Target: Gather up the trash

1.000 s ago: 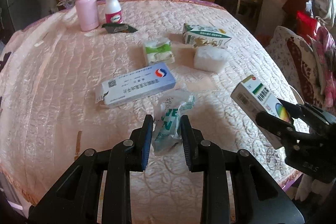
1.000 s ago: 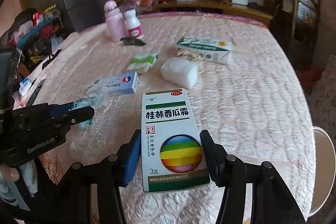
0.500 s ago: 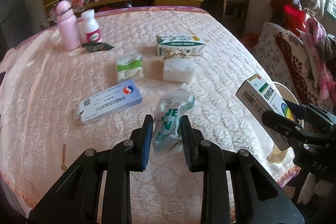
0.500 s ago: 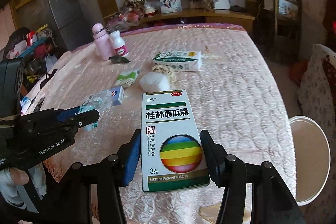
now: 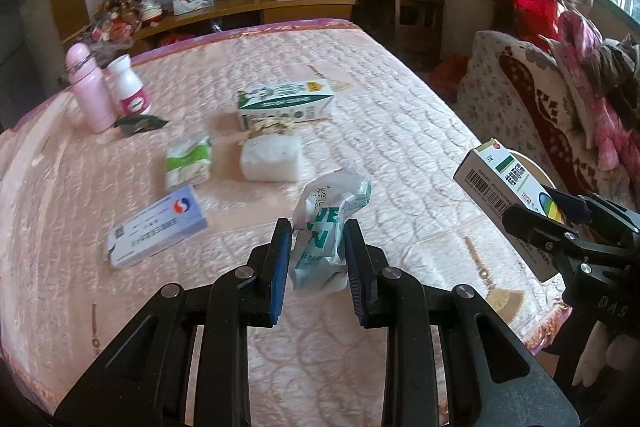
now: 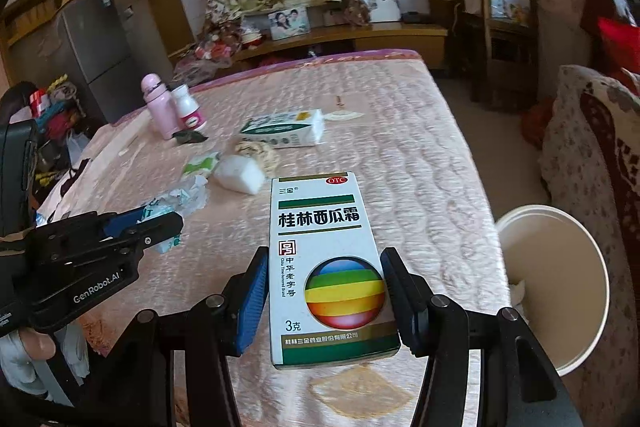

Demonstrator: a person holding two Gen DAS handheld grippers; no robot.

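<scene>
1. Medicine box (image 6: 330, 259): white carton with green bands, a red oval mark and a rainbow-striped ball. We hold it flat between the pads of the right gripper (image 6: 324, 297), jaws closed on its long sides, lifted over the table edge next to the white bin (image 6: 560, 291); we judge the bin is where it is headed.
2. Crumpled wrapper (image 5: 326, 227): clear-and-white plastic with teal lettering. We pinch it in the left gripper (image 5: 316, 259), jaws narrow, raised off the table (image 5: 400, 107) and farther from the bin than the box; likely second to drop.
3. White bin: off the table's right edge, open-topped, with a white scrap inside.
4. Left on the table, farther from the bin: a blue-and-white flat box (image 5: 156, 227), a green-and-white packet (image 5: 188, 163), a white wad (image 5: 272, 159) and a green-and-white carton (image 5: 284, 103); farthest, a dark wrapper (image 5: 140, 125).
5. Pink bottle (image 5: 88, 87) and white bottle (image 5: 130, 89): upright, farthest from the bin; probably not trash.
</scene>
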